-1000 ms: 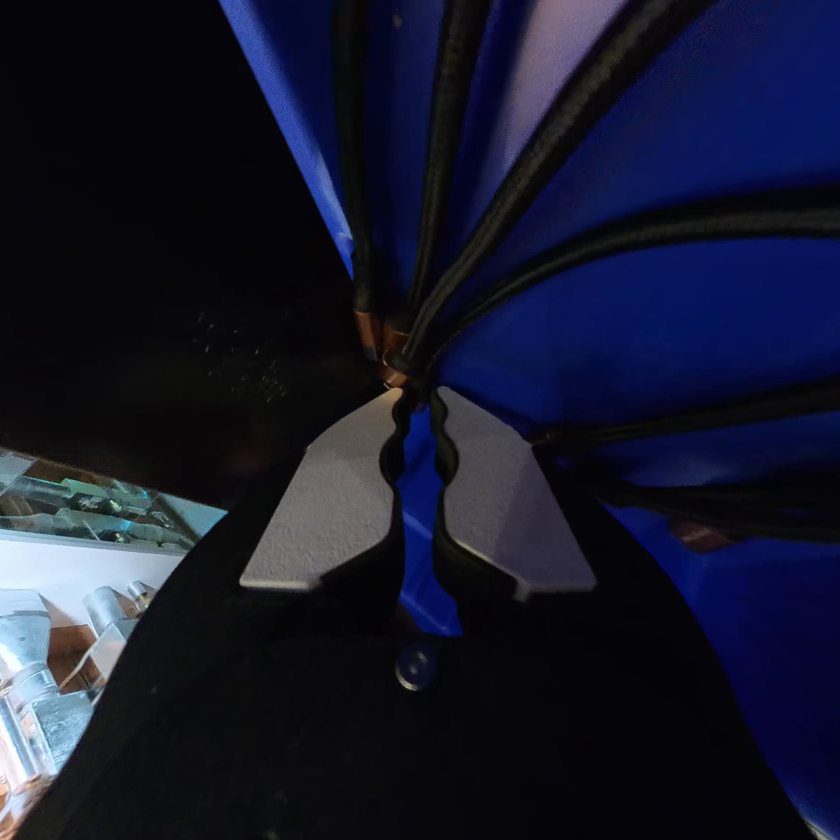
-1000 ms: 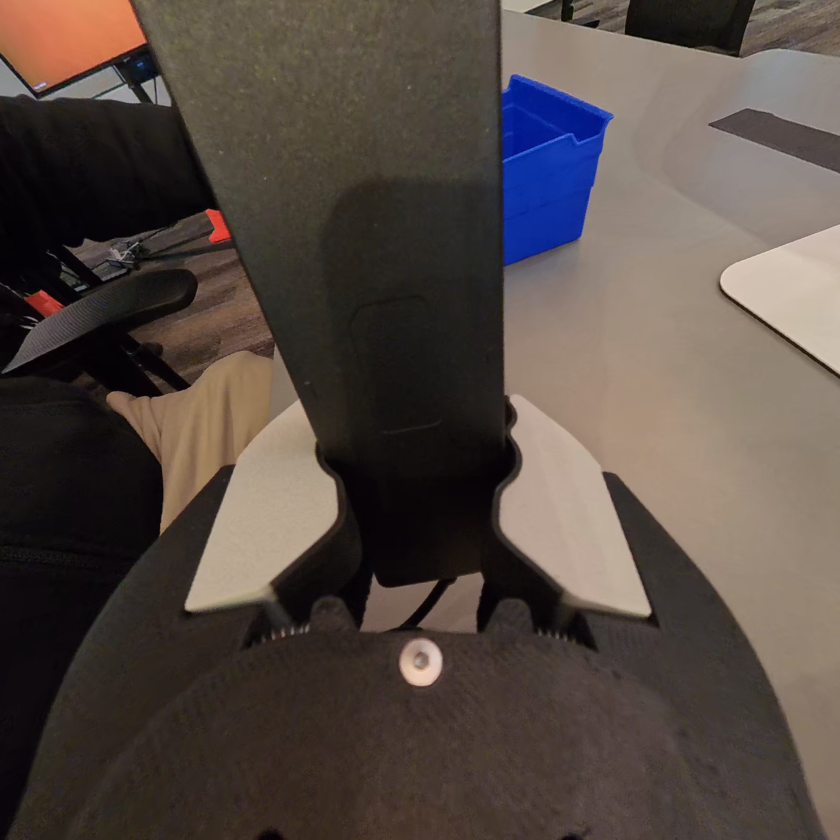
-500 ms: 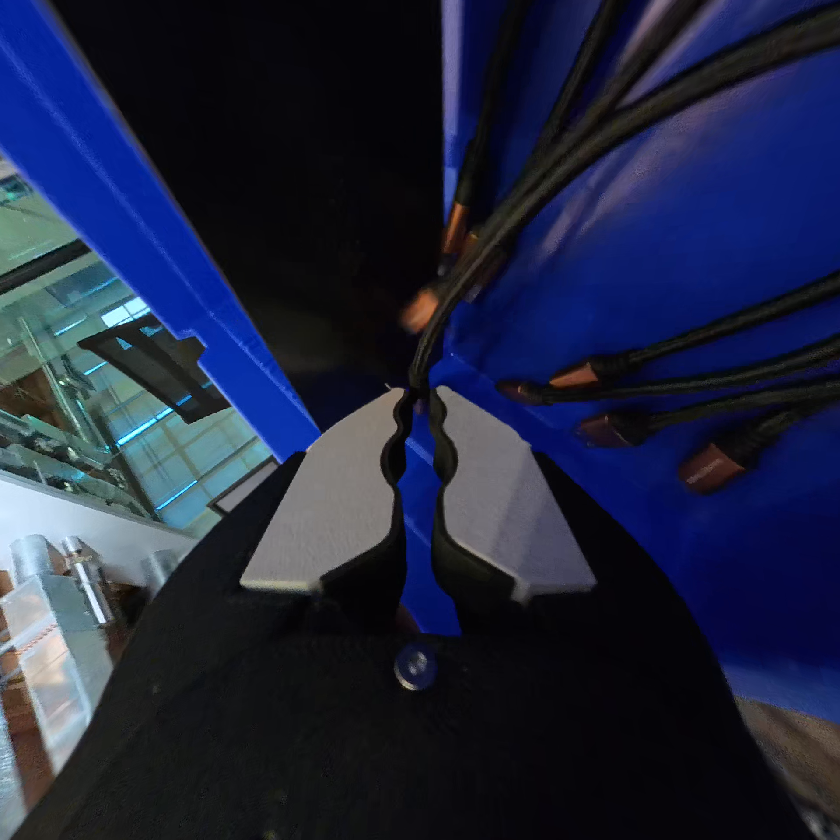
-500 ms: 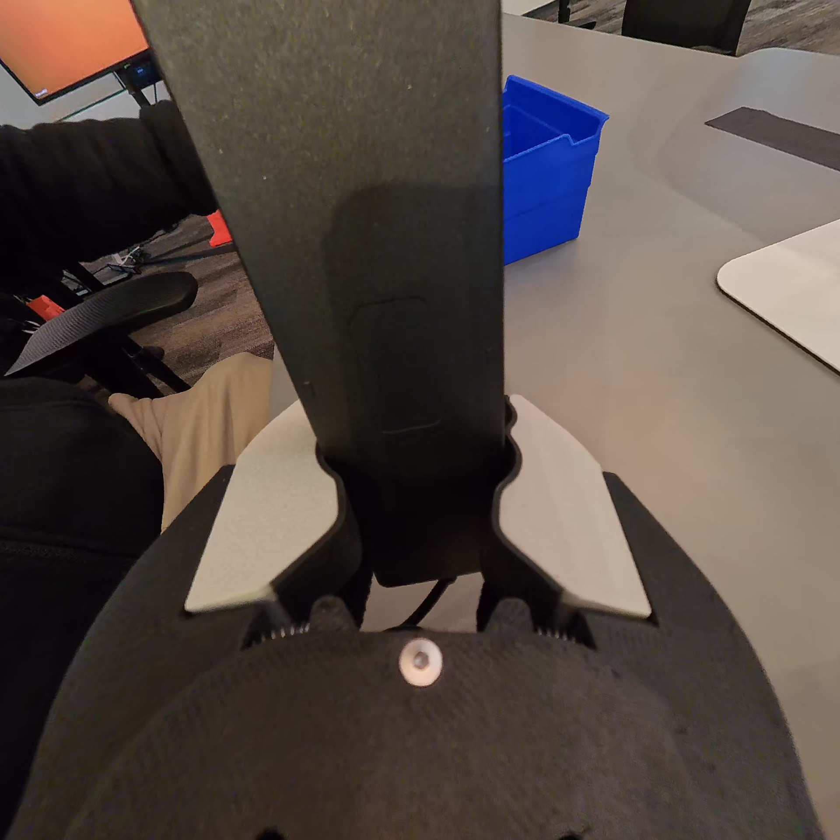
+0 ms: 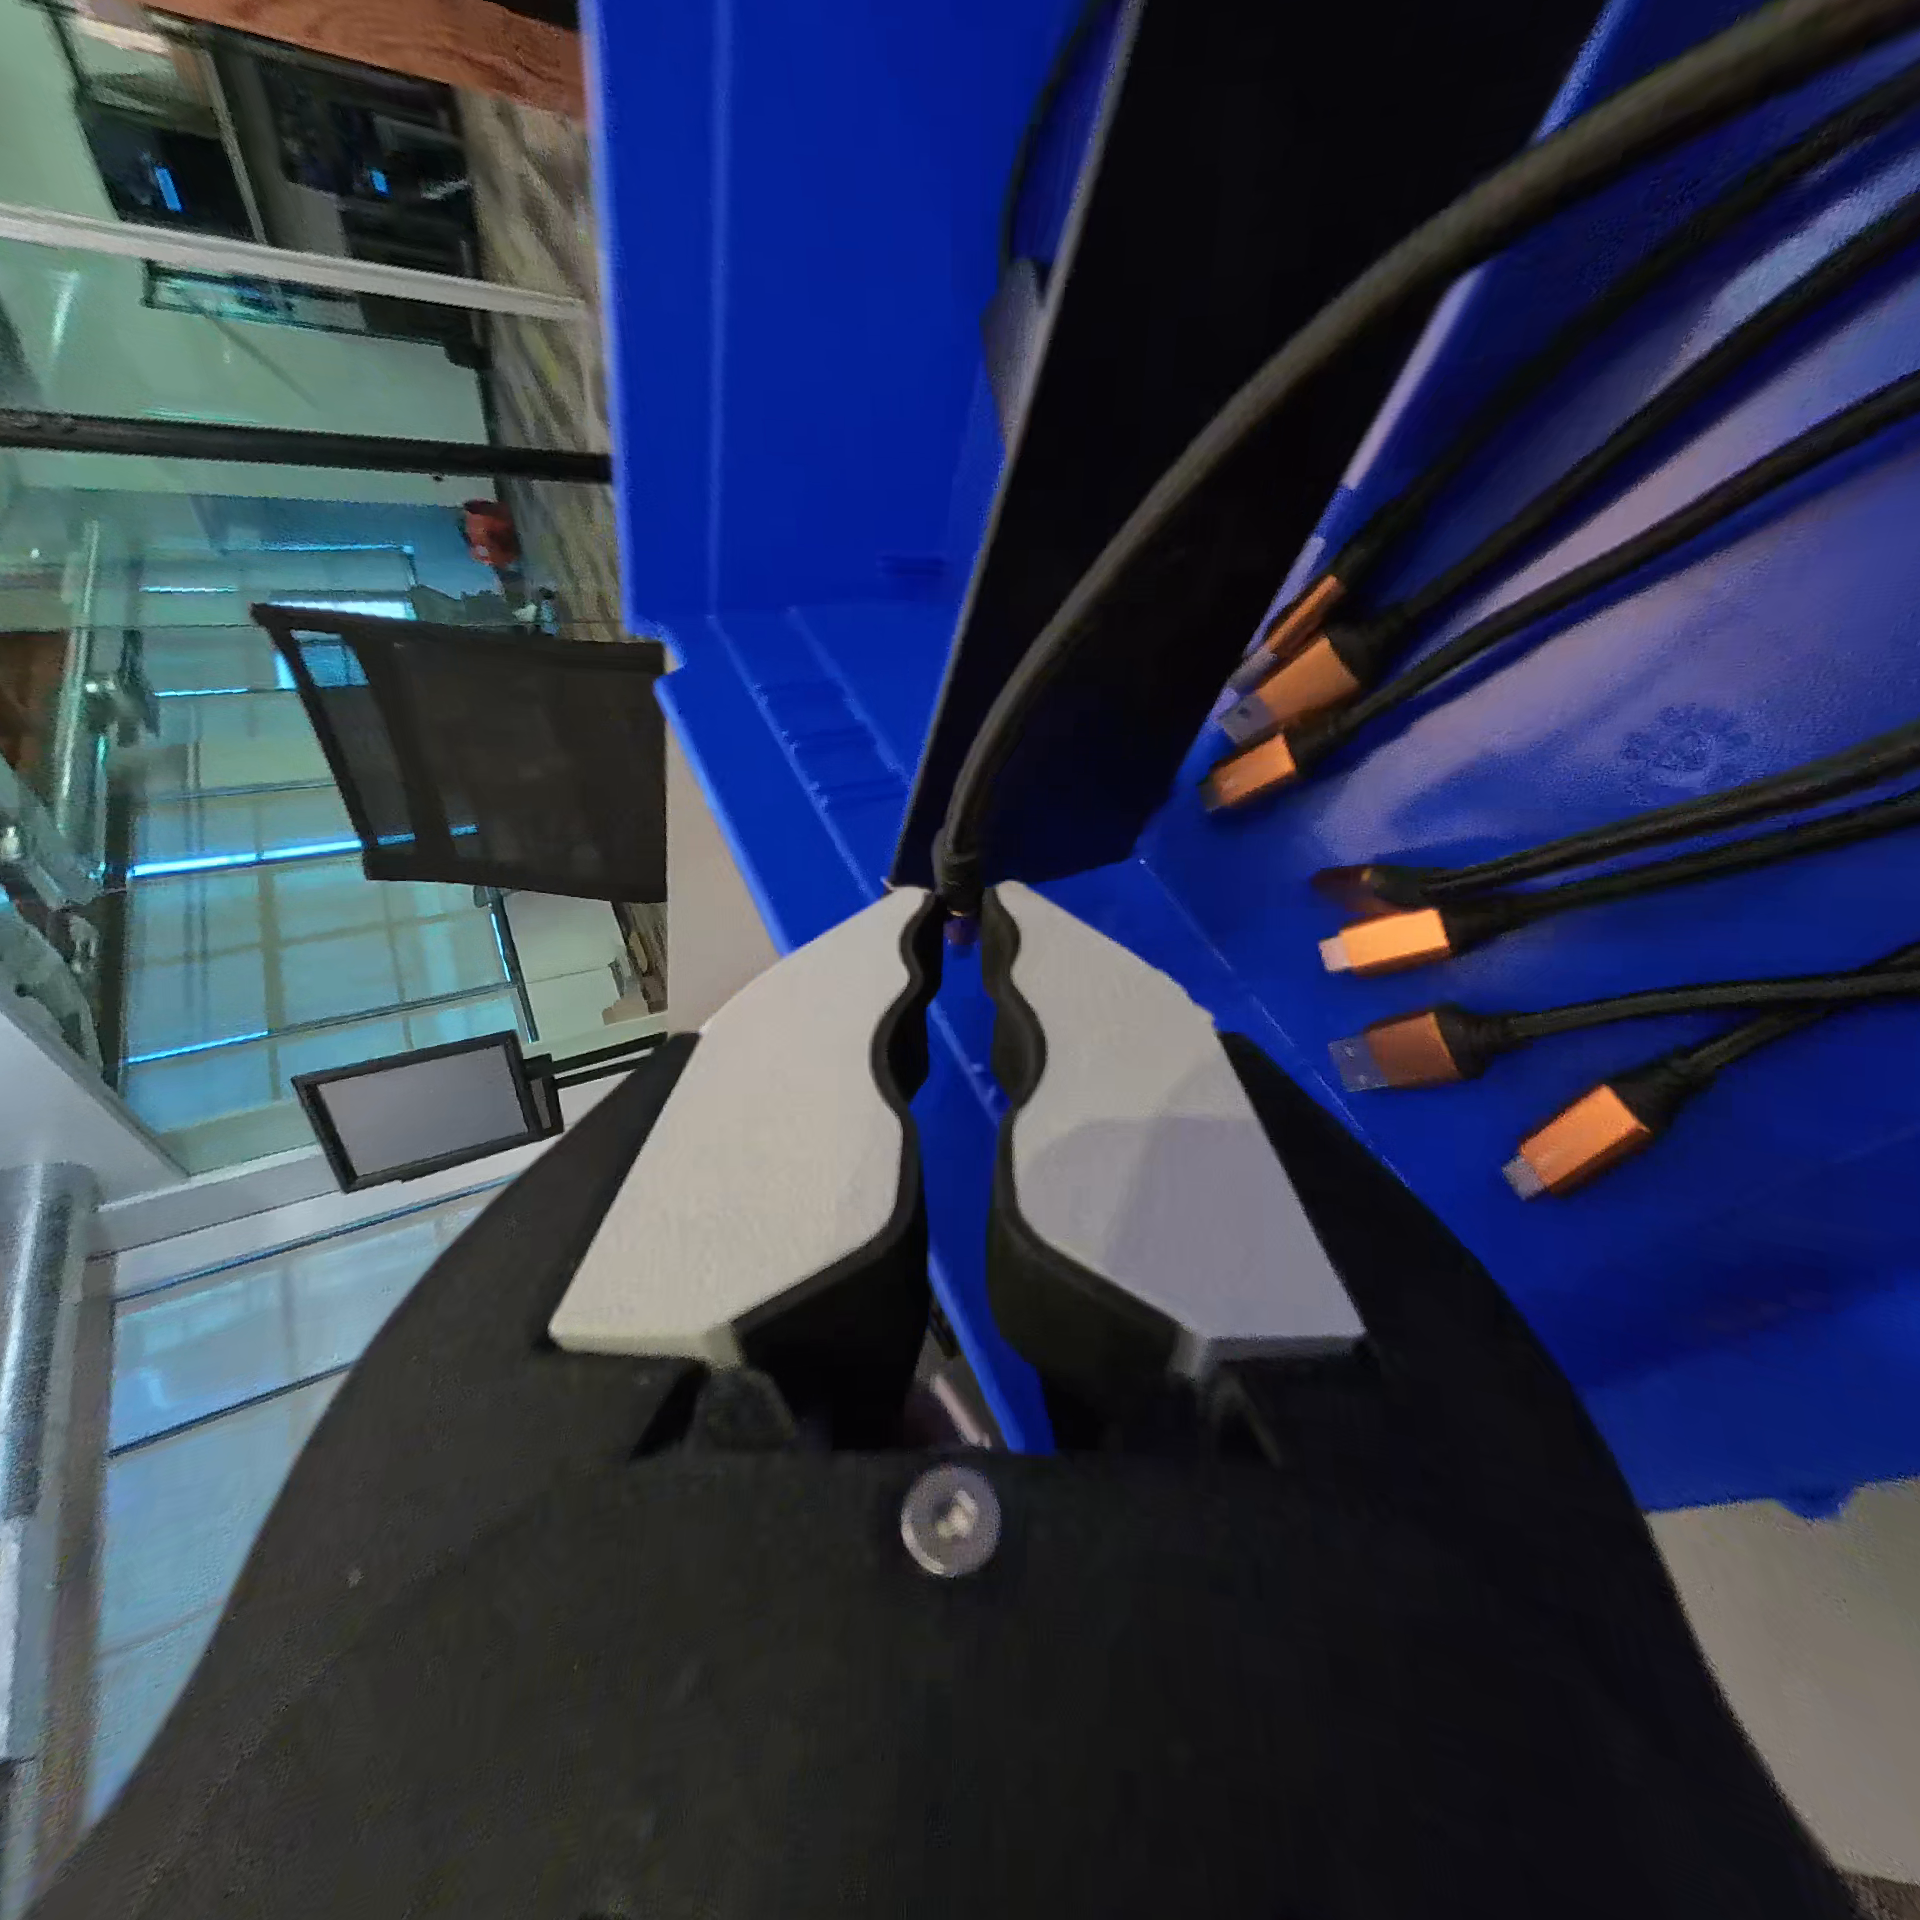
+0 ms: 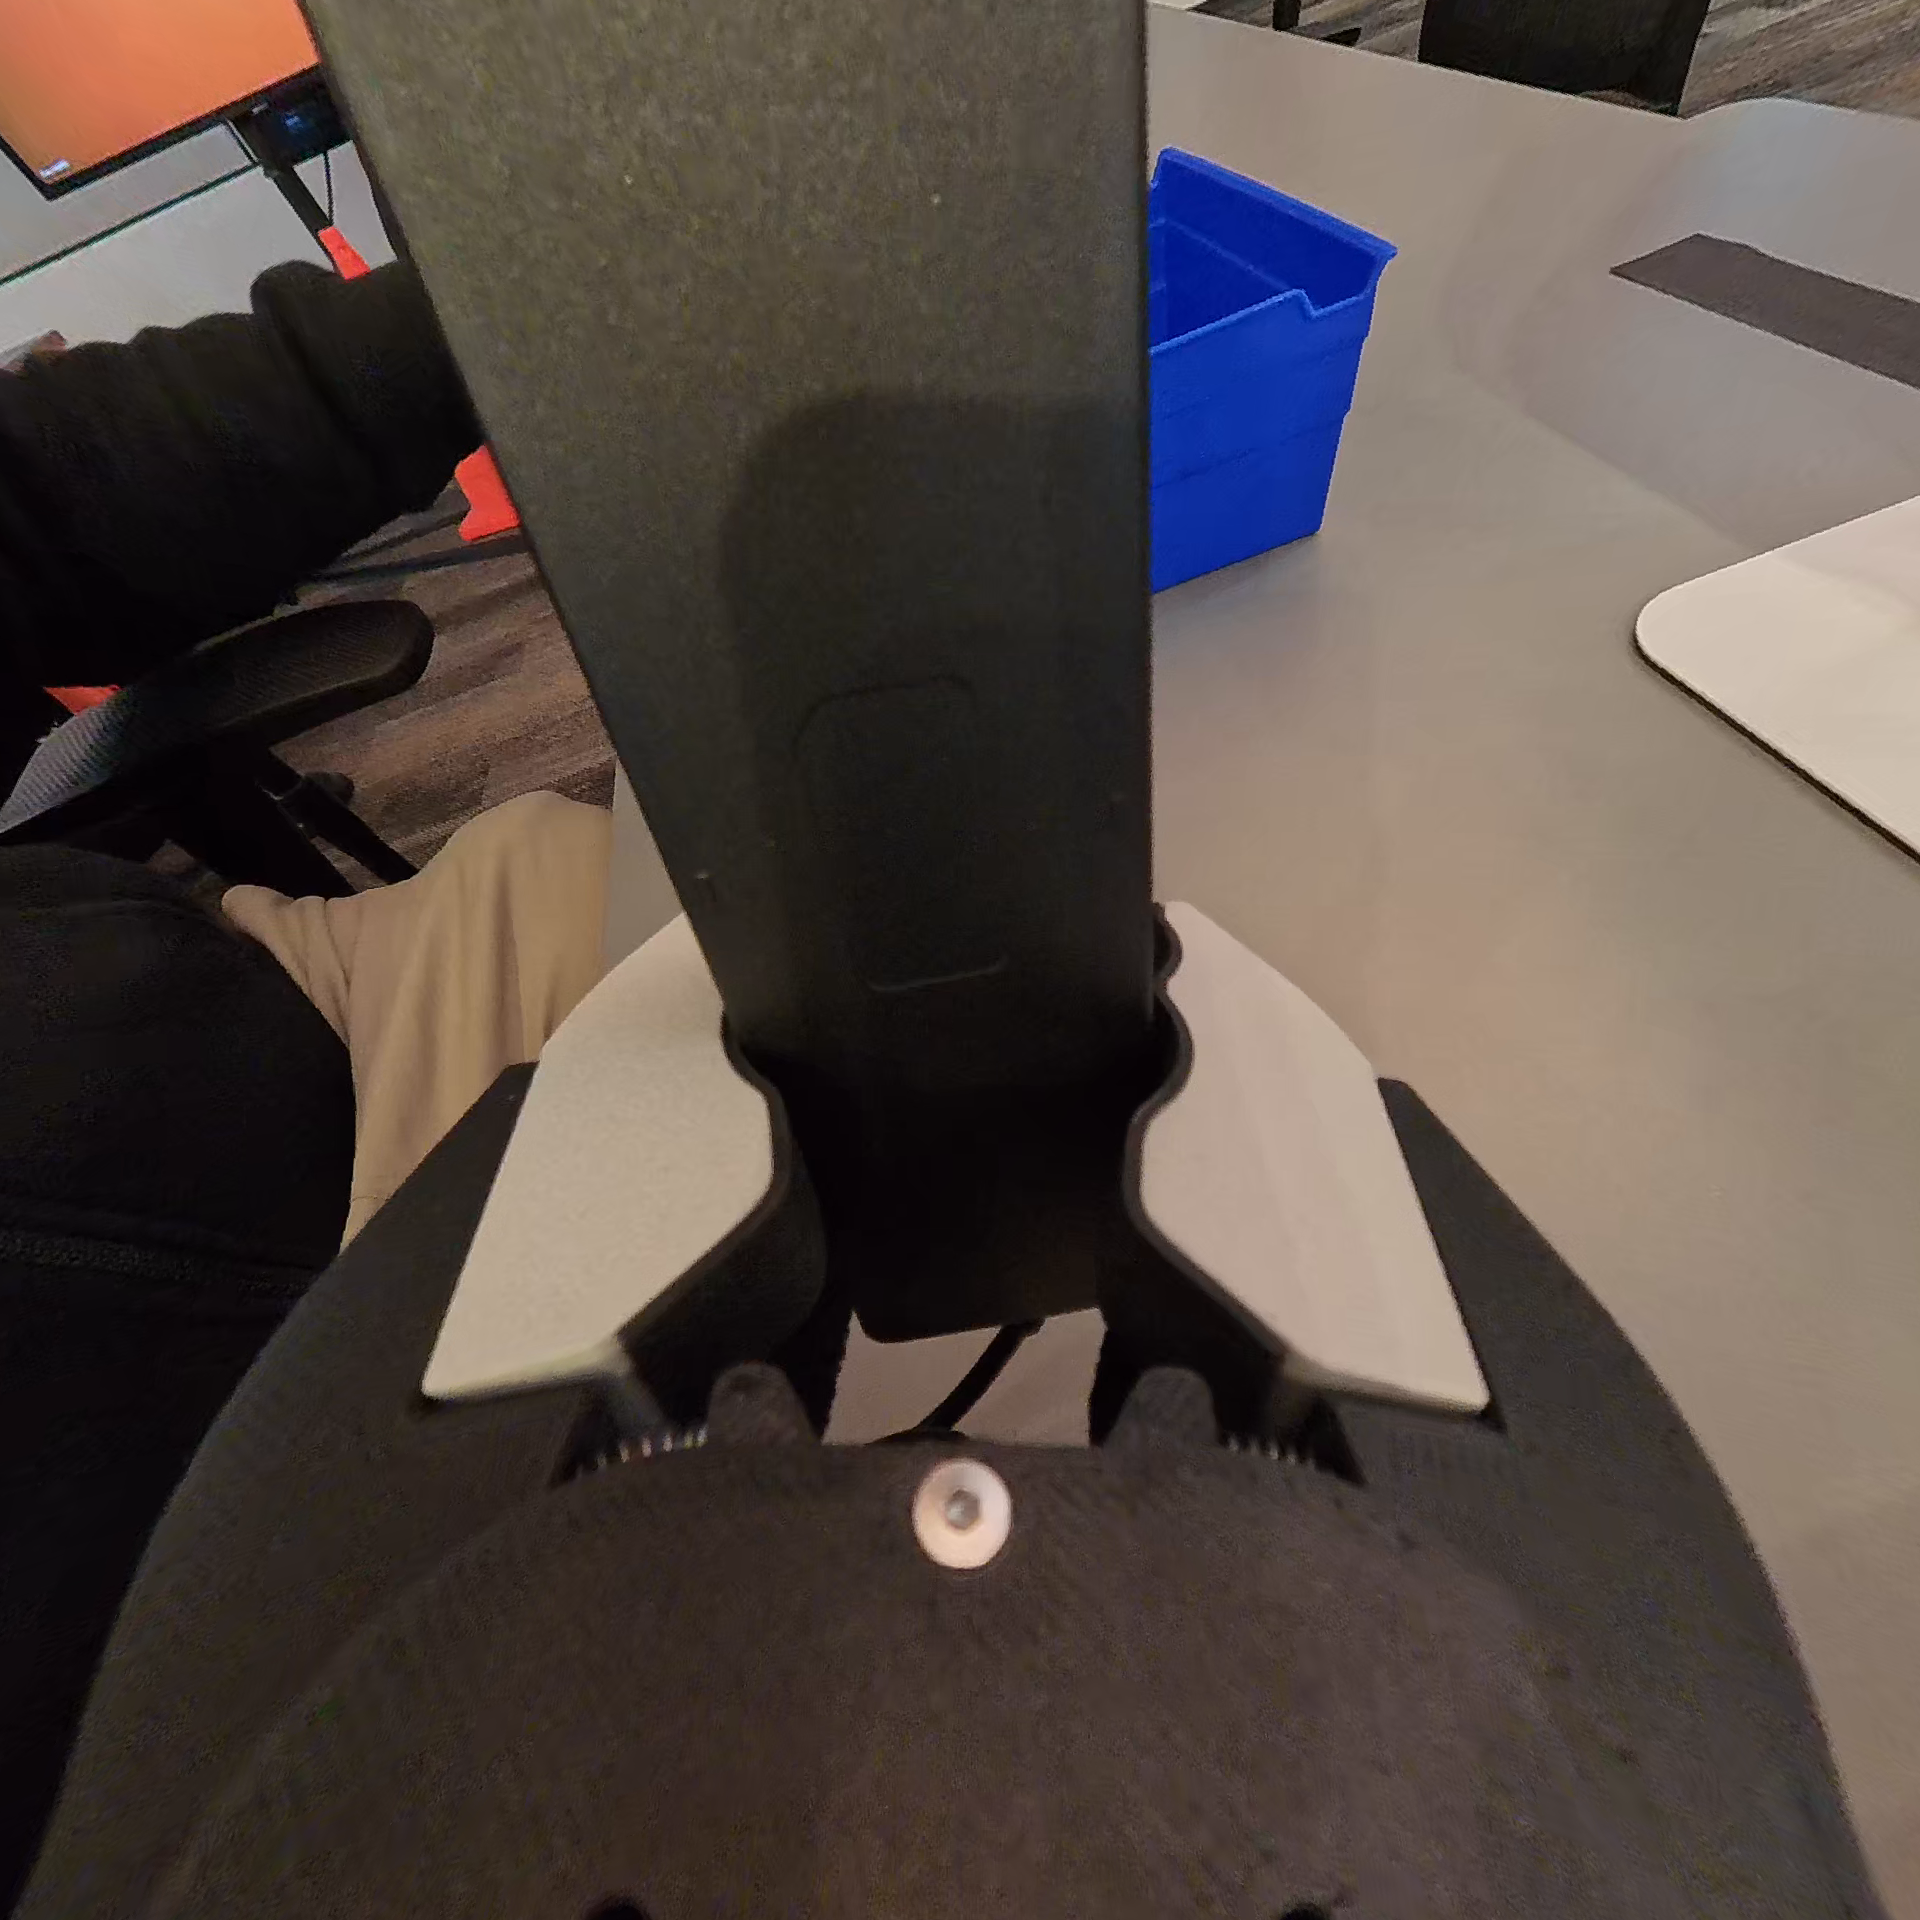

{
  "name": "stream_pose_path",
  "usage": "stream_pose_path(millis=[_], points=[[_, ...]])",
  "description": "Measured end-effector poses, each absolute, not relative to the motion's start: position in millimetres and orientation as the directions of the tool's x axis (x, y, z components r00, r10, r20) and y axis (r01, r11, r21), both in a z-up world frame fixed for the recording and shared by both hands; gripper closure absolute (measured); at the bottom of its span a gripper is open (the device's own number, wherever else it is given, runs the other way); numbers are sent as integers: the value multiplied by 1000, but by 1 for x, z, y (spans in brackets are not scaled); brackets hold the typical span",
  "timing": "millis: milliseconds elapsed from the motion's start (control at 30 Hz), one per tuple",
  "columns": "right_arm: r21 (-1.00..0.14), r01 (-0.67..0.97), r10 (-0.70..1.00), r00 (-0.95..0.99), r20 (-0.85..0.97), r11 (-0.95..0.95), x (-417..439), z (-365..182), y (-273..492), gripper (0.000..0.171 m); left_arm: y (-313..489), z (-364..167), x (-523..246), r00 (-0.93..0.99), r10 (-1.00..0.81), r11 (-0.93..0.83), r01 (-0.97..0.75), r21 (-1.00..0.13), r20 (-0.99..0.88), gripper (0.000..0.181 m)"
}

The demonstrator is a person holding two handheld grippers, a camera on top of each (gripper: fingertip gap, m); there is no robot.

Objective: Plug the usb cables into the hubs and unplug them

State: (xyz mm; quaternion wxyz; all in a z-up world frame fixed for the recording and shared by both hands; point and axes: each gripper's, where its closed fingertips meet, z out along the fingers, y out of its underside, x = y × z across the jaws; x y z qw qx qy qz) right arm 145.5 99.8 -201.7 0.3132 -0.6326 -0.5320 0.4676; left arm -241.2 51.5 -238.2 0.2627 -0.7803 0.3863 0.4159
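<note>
In the left wrist view my left gripper (image 5: 958, 906) is shut on the end of a black braided USB cable (image 5: 1195, 488), which arcs up to the right; its plug is hidden between the fingertips. Several more black cables with orange plugs (image 5: 1392, 940) lie in a blue bin (image 5: 1662, 831) to the right. In the right wrist view my right gripper (image 6: 951, 977) is shut on a long black USB hub (image 6: 790, 436) that stands up out of the jaws over the grey table (image 6: 1455, 831).
A second blue bin (image 6: 1252, 374) stands on the table behind the hub. A white mat (image 6: 1808, 665) lies at the right. A person's legs and an office chair (image 6: 260, 665) are at the left, beyond the table edge. A monitor (image 6: 135, 73) glows orange. Tip to tip, the grippers are about 40 cm apart.
My left gripper has lifted the cable end up out of the blue bin, and the view has swung from the bin's dark inside to the room. My right gripper has held the hub almost still.
</note>
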Motion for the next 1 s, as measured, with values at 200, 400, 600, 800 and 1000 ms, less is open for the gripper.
stream_pose_path(millis=[200, 400, 600, 800, 1000], points=[[-893, 385, 968, -1, -251, -231, 146, -202, 100, 104, 41, -211, -247, 423, -266, -520, -820, -240, -866, 174], [-896, 382, 968, -5, -249, -229, 146, -201, 99, 104, 36, -192, -236, 464, -220, -407, -843, -352, -858, 174], [-896, 381, 968, -6, -250, -228, 146, -200, 99, 104, 41, -178, -220, 476, -189, -310, -859, -407, -859, 174], [-896, 382, 969, -6, -248, -227, 146, -200, 99, 104, 52, -157, -174, 380, -205, -177, -921, -347, -902, 174], [-898, 376, 970, -2, -245, -226, 148, -199, 100, 104, 75, -134, -102, 261, -237, -4, -963, -268, -936, 174]])
